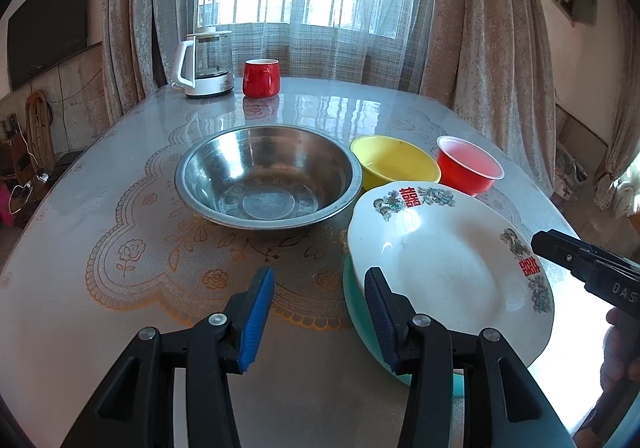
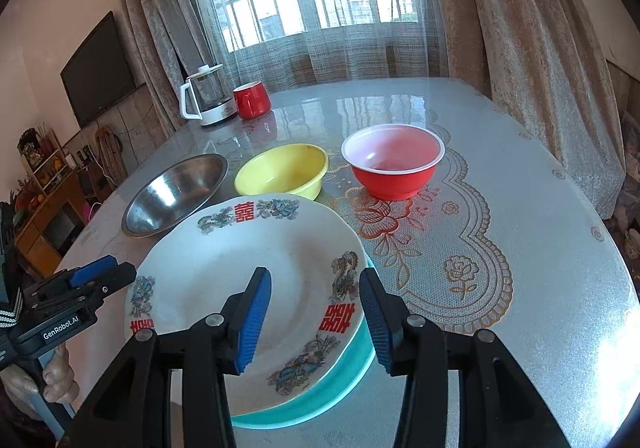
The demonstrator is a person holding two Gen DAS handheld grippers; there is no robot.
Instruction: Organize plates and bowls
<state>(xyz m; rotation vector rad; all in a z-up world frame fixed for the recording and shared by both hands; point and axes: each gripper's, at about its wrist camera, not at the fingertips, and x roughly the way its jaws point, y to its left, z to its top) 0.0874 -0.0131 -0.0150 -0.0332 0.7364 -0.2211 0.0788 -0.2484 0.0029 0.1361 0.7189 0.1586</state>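
A white plate (image 1: 448,268) (image 2: 224,280) with red characters lies on a teal plate (image 1: 360,316) (image 2: 348,372) at the table's near edge. Behind it stand a steel bowl (image 1: 268,180) (image 2: 172,192), a yellow bowl (image 1: 394,164) (image 2: 284,172) and a red bowl (image 1: 468,166) (image 2: 392,164) with a white inside. My left gripper (image 1: 320,280) (image 2: 116,270) is open at the plates' left rim, gripping nothing. My right gripper (image 2: 314,276) (image 1: 538,244) is open above the white plate's right rim, its pads clear of the rim.
A glass kettle (image 1: 208,64) (image 2: 208,96) and a red mug (image 1: 260,78) (image 2: 251,100) stand at the far left of the glossy table (image 1: 80,288), which carries a lace-pattern mat. Curtains and a window lie beyond. A hand (image 2: 52,376) holds the left gripper's handle.
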